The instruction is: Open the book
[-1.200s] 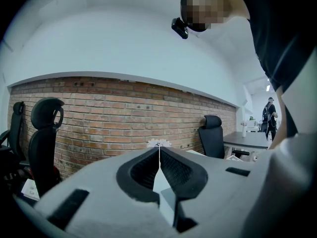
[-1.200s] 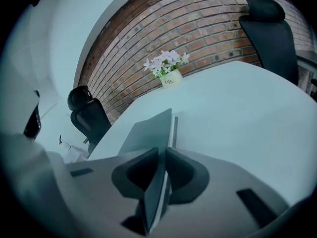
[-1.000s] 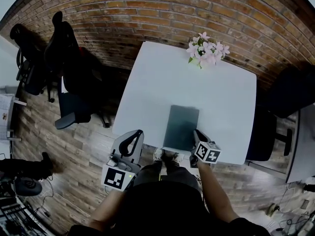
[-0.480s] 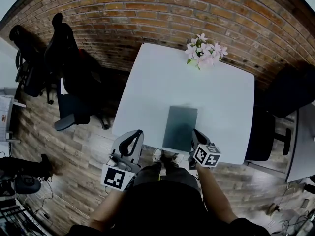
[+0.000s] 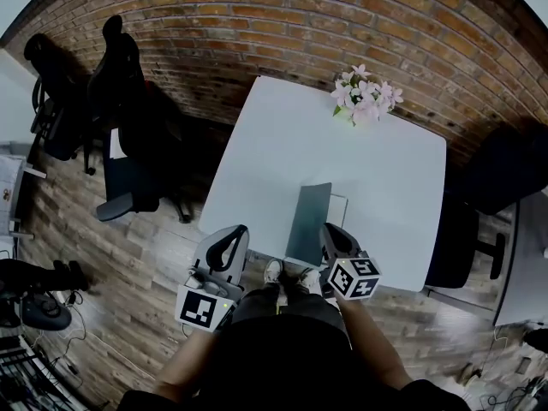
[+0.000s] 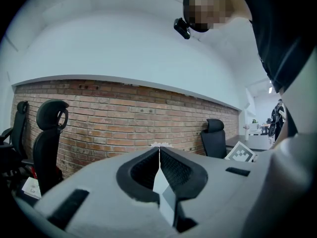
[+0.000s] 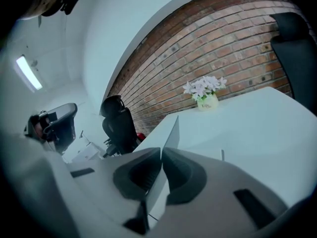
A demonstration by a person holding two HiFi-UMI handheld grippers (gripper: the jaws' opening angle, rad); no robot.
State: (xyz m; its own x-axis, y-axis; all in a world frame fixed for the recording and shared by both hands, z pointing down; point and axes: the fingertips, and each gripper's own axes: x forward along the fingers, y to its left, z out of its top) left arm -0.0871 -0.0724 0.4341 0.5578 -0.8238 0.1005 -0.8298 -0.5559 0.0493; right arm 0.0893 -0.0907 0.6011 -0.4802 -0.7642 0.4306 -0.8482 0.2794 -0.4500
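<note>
A dark teal book (image 5: 310, 223) lies near the front edge of the white table (image 5: 282, 135). Its cover (image 7: 171, 134) is lifted and stands nearly upright, with white pages (image 5: 339, 213) showing to its right. My right gripper (image 5: 330, 235) is raised at the book's near edge; its jaws are closing and its pads press on the cover's edge between them (image 7: 161, 152). My left gripper (image 5: 229, 243) hangs off the table's front left corner, its tips (image 6: 159, 150) shut together with nothing held.
A pot of pink and white flowers (image 5: 366, 98) stands at the table's far right, in front of a brick wall. Black office chairs stand at the left (image 5: 120, 101) and right (image 5: 505, 174). Wood floor surrounds the table.
The book's cover, flat a second ago, now stands lifted on its left edge. My right gripper rose with it and shifted a little left. The left gripper stayed still.
</note>
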